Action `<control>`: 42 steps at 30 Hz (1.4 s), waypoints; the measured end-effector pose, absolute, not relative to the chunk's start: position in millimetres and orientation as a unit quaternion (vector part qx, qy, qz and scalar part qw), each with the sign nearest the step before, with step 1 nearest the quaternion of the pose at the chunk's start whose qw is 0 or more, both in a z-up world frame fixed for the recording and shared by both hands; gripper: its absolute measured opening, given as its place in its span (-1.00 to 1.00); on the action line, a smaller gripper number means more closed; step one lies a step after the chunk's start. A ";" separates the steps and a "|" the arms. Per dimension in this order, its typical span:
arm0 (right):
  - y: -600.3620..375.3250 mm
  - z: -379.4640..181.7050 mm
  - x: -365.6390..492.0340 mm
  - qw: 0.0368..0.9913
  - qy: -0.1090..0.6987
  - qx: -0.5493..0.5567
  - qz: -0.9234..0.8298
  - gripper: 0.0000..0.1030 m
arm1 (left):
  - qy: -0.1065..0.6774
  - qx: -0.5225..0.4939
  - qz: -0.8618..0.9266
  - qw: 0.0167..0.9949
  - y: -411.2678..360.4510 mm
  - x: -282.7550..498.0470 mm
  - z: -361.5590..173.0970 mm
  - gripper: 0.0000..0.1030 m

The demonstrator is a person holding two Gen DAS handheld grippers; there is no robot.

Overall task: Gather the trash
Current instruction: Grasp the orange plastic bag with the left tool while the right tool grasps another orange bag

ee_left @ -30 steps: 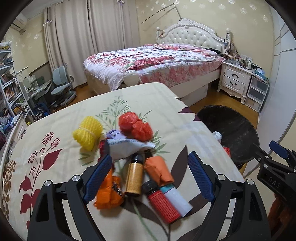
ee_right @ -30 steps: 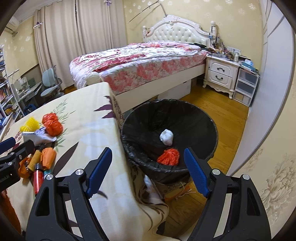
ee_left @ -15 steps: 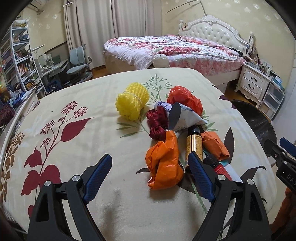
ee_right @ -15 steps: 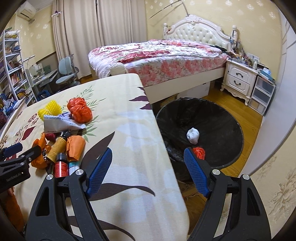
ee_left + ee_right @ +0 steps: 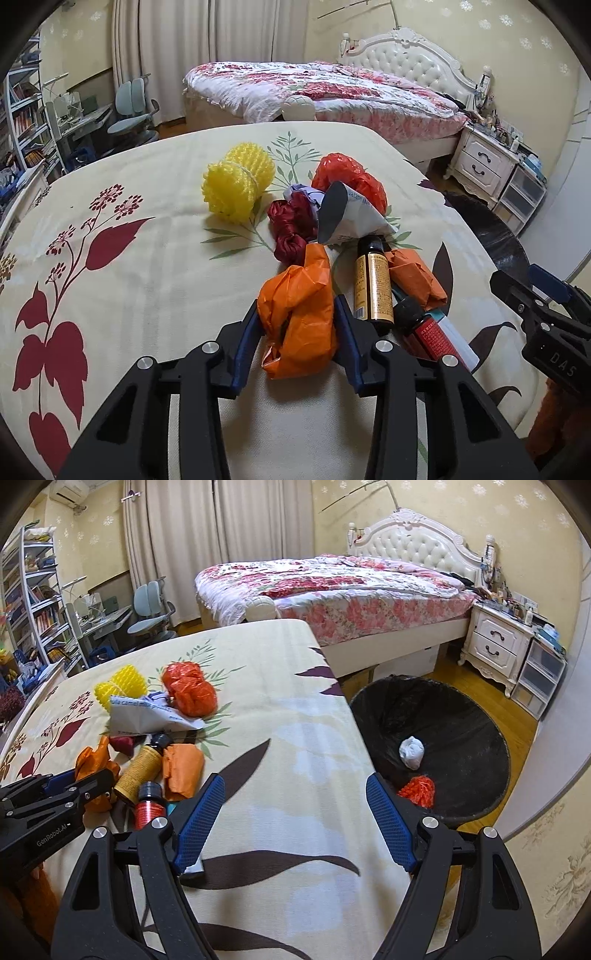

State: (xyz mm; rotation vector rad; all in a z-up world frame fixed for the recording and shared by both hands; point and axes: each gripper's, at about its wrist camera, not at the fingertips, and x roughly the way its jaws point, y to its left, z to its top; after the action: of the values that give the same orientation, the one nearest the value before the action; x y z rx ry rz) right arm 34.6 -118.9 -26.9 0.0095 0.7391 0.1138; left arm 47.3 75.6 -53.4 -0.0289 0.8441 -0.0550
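The orange bag [image 5: 299, 317] sits on the table [image 5: 147, 280], right between the fingers of my left claw [image 5: 297, 325], which are closing in on its crumpled sides. I want a firm squeeze on the bulk, not a loose flap, without nudging the bottle [image 5: 372, 284] just beside it. My right claw [image 5: 295, 823] hangs spread and empty; the bin [image 5: 480, 738] waits off the table's edge.

Right gripper [image 5: 293, 818] wide above tablecloth [image 5: 295, 716]
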 end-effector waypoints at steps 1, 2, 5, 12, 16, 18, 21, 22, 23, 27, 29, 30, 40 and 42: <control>-115.3 -26.9 35.4 0.930 0.362 0.002 0.060 0.45 | 0.407 -0.012 -0.025 0.913 76.8 45.5 -51.9 -0.21; -111.1 -26.8 36.5 0.929 0.363 0.000 0.066 0.39 | 0.405 -0.009 -0.022 0.914 78.2 43.7 -50.5 -0.21; -97.9 -27.6 42.6 0.924 0.372 -0.004 0.088 0.24 | 0.397 0.001 -0.006 0.918 86.5 38.4 -48.0 -0.21; -69.7 -31.5 57.1 0.909 0.396 -0.015 0.127 -0.11 | 0.395 0.007 0.031 0.918 112.4 35.5 -47.6 -0.21; -58.0 -33.1 62.4 0.902 0.407 -0.017 0.143 -0.13 | 0.395 0.004 0.042 0.918 122.8 34.8 -48.5 -0.21; -54.0 -32.7 63.0 0.900 0.410 -0.018 0.148 -0.14 | 0.396 0.001 0.042 0.917 125.9 35.2 -48.8 -0.21; -50.3 -31.0 62.6 0.900 0.408 -0.021 0.151 -0.14 | 0.396 -0.001 0.043 0.917 128.1 35.6 -49.4 -0.21; -49.5 -30.3 61.5 0.900 0.408 -0.021 0.152 -0.14 | 0.396 -0.001 0.044 0.917 128.5 35.4 -49.3 -0.21; -48.7 -28.9 60.2 0.901 0.406 -0.020 0.152 -0.14 | 0.394 0.000 0.045 0.918 128.2 35.4 -49.0 -0.21; -43.8 -28.4 60.1 0.898 0.409 -0.022 0.158 -0.14 | 0.393 0.003 0.048 0.918 127.2 36.7 -50.1 -0.21; -40.1 -30.7 61.4 0.897 0.412 -0.026 0.158 -0.14 | 0.395 0.000 0.047 0.917 127.5 37.3 -51.8 -0.21; -38.3 -32.6 62.8 0.895 0.416 -0.029 0.157 -0.14 | 0.396 0.000 0.047 0.917 127.6 37.4 -52.3 -0.21; -39.1 -39.2 73.0 0.888 0.431 -0.021 0.157 -0.46 | 0.395 -0.004 0.045 0.917 129.7 38.3 -53.0 -0.21; -38.8 -38.6 72.0 0.890 0.427 -0.022 0.157 -0.47 | 0.395 -0.005 0.046 0.918 129.9 38.5 -53.2 -0.21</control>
State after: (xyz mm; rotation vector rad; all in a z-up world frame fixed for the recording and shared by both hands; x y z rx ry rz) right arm 72.0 -38.8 -38.6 -0.0466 0.8869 0.3257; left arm 38.5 129.9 -53.2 -0.0100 0.8122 0.0945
